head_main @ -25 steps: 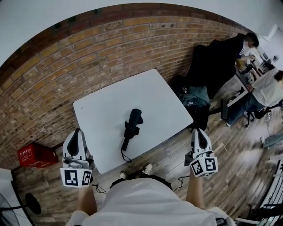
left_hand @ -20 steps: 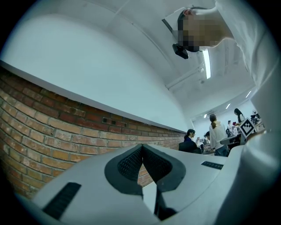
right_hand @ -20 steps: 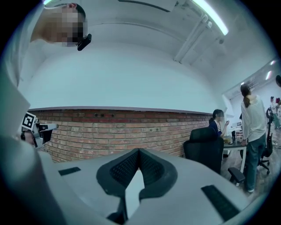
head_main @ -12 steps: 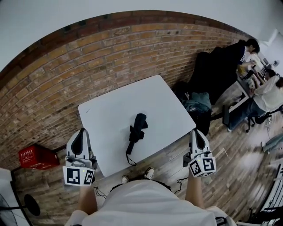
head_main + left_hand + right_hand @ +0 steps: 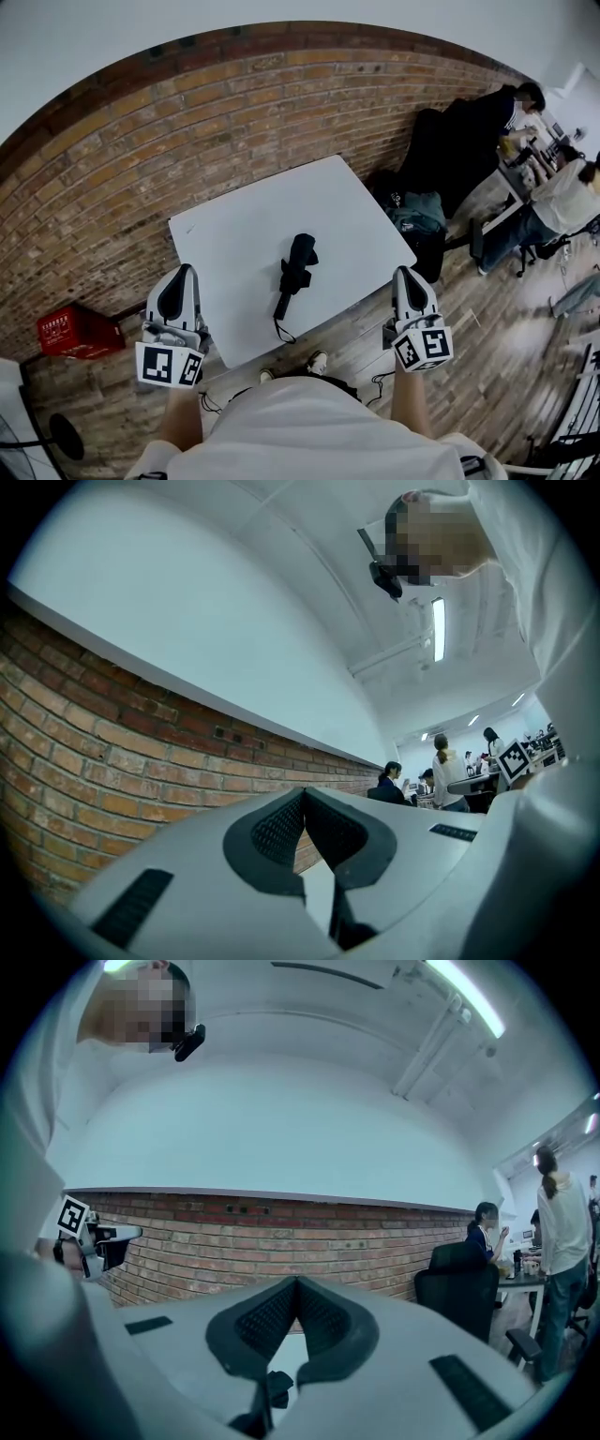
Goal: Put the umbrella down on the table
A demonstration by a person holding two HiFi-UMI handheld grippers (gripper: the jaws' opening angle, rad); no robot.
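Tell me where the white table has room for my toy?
The table is bare between the umbrella and the brick wall, and on both sides of the umbrella. Only the middle is taken.

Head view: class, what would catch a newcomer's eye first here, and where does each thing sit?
A folded black umbrella lies alone near the middle of the white table, its strap trailing toward the near edge. The left gripper and right gripper, both shut and empty, hover at either side of that near edge. Behind the table curves a red brick wall, with a red crate on the floor at the left.
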